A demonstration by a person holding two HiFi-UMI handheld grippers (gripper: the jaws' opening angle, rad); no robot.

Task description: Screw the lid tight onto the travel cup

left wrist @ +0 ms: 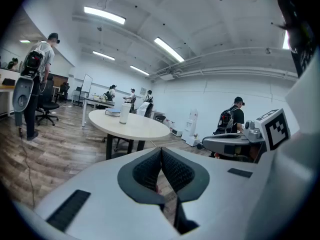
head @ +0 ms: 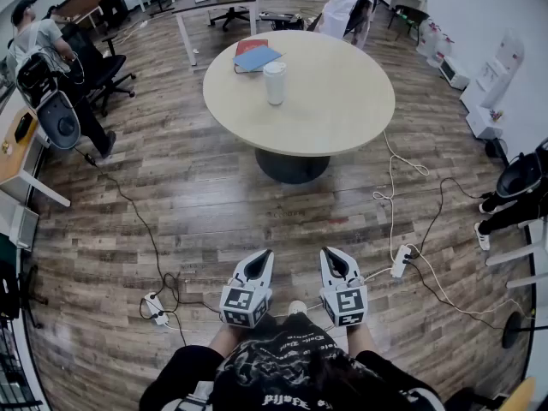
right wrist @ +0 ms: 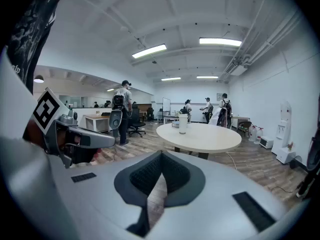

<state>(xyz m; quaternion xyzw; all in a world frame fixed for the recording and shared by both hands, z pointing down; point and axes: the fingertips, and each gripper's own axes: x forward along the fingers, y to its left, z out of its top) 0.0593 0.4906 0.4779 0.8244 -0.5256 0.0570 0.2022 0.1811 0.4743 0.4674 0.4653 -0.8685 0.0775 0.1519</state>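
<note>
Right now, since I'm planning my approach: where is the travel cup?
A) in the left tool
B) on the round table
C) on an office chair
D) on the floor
B: the travel cup stands upright on the round table, near a blue book.

The cup is white. The desk is pale beige on a dark base. One book is red and another book is blue. The floor is brown wood planks streaked with grey. The left claw and right claw are white with dark grey ribbed pads. Their cubes show black-and-white square markers. The shirt is black with white print.
</note>
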